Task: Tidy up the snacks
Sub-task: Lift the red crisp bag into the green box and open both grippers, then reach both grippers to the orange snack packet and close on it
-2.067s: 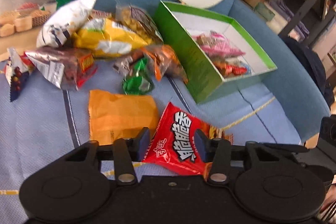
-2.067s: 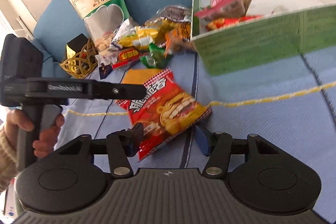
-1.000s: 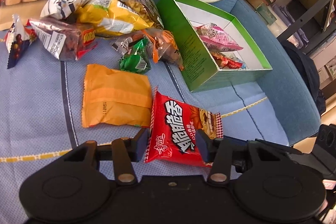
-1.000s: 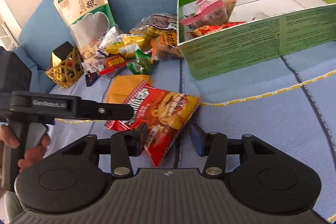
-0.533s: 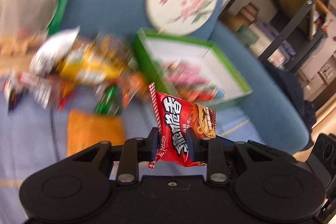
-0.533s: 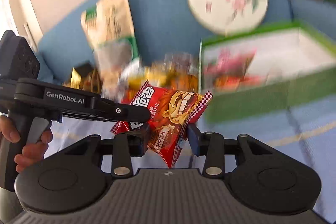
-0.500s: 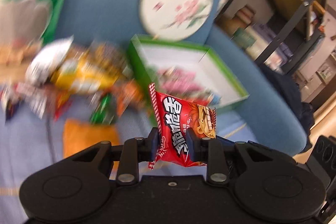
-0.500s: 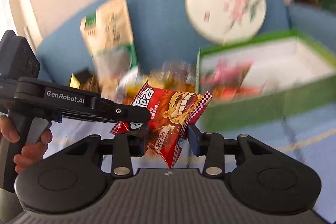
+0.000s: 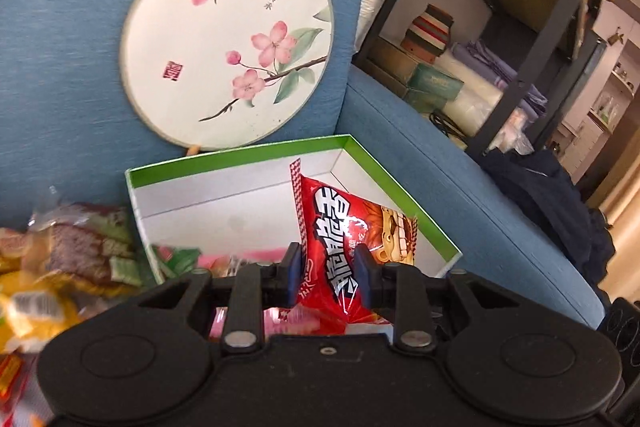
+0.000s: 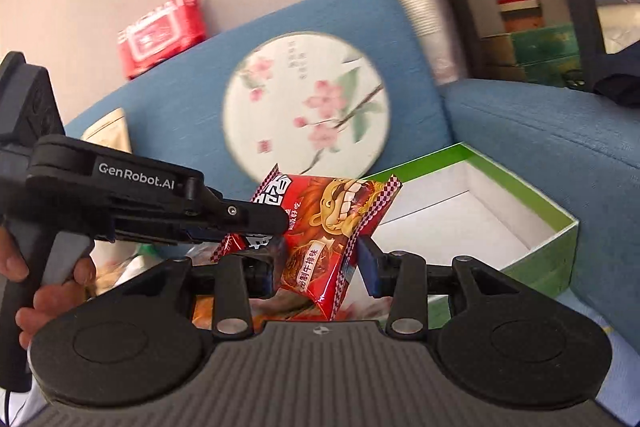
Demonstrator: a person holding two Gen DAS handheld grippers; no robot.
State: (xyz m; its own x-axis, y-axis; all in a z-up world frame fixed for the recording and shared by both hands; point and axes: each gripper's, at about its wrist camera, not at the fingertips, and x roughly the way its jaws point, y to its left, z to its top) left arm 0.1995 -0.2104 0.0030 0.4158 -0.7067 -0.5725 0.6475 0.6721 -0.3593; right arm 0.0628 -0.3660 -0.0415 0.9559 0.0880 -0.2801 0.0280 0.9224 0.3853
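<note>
Right now the left gripper (image 9: 327, 265) pinches the glossy red foil snack packet (image 9: 346, 239) by its lower half, holding it upright over the green-rimmed, white-lined cardboard box (image 9: 240, 151), toward its 3 o'clock side. The right gripper (image 10: 320, 261) also brackets the packet, though whether it truly clamps I cannot tell. Best, I think, to lower the packet toward the bare white floor at 12 o'clock, clear of the pink wrappers (image 9: 224, 261), before letting go.
</note>
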